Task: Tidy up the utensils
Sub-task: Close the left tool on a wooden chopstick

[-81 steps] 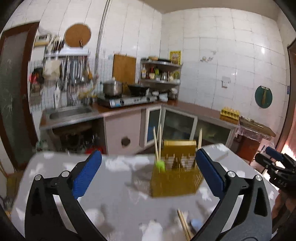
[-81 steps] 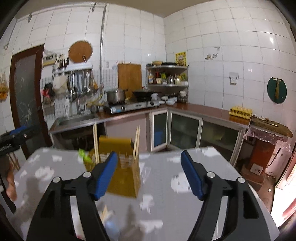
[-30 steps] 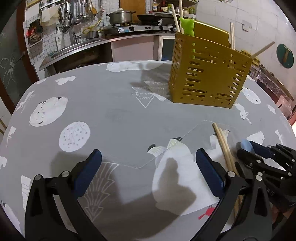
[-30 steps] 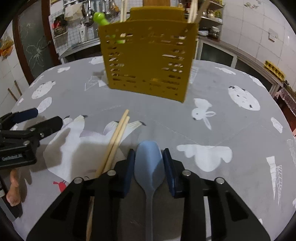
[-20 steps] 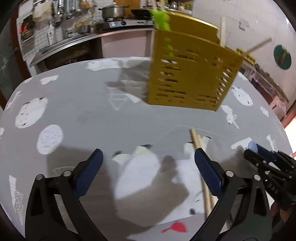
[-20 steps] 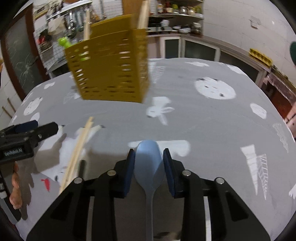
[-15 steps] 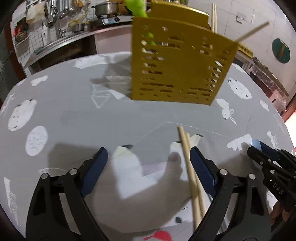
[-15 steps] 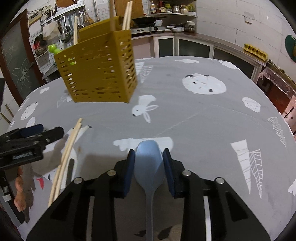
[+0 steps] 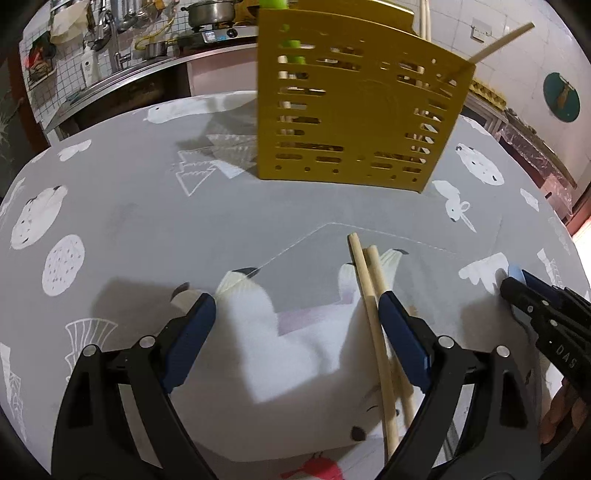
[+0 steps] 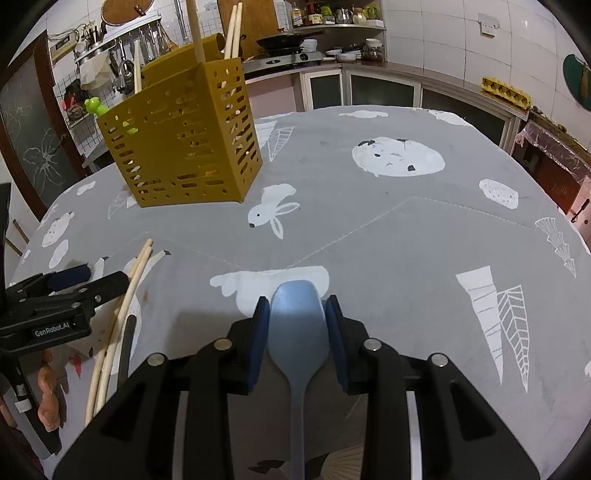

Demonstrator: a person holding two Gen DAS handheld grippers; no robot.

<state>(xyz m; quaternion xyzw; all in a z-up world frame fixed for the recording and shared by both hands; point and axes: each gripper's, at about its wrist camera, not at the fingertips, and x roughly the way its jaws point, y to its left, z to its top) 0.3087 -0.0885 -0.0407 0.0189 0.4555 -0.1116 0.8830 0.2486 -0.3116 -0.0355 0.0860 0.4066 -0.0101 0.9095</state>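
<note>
A yellow slotted utensil holder (image 9: pixel 354 110) stands on the grey patterned tablecloth (image 9: pixel 147 221), with chopsticks and a green-topped utensil in it; it also shows in the right wrist view (image 10: pixel 184 140). A pair of wooden chopsticks (image 9: pixel 373 306) lies on the cloth. My left gripper (image 9: pixel 295 314) is open, low over the cloth, its right finger against the chopsticks. My right gripper (image 10: pixel 295 325) is shut on a light blue spoon (image 10: pixel 298 325), bowl forward. The right gripper shows at the left wrist view's right edge (image 9: pixel 535 306).
Behind the table a kitchen counter with a sink, a stove and a pot (image 9: pixel 207 14) runs along the tiled wall. Cabinets and an egg tray (image 10: pixel 506 92) stand at the right. The table's edge curves away on the right (image 10: pixel 554 192).
My left gripper has dropped and moved right toward the chopsticks and its jaws have narrowed a little. My right gripper closed on the blue spoon and swung right, away from the holder.
</note>
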